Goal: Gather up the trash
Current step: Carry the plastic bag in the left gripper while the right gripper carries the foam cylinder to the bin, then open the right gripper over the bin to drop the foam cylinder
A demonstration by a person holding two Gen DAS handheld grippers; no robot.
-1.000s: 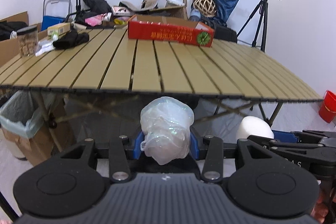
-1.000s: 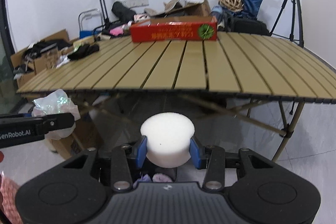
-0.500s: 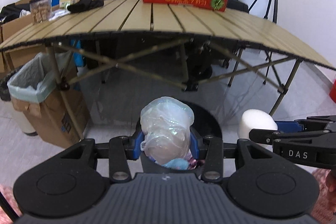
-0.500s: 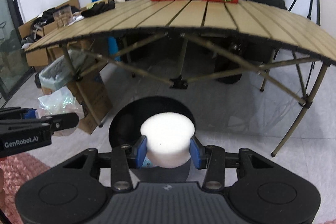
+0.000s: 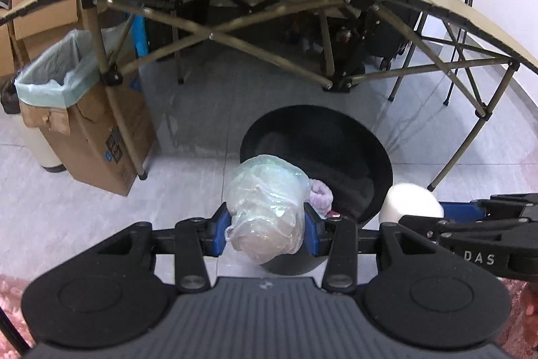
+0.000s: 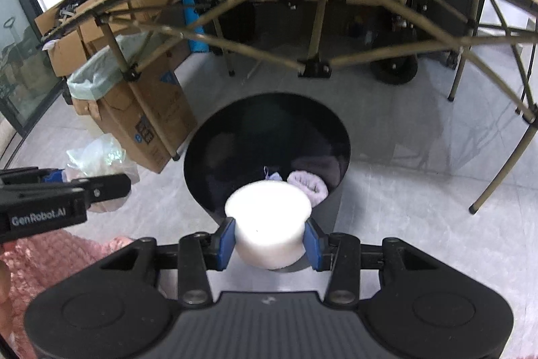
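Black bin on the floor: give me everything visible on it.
The black bin is round, open-topped, glossy dark inside, and stands upright on the grey tile floor in front of the folding table. A lilac crumpled item and other scraps lie inside. The white foam block and the plastic bag, each clamped in a gripper, are above its near rim.

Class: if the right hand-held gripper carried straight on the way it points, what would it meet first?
Most likely the inside of the black bin: the right hand-held gripper, clamping the white foam block, points into its open mouth, toward the pale purple item inside. Depth is uncertain.
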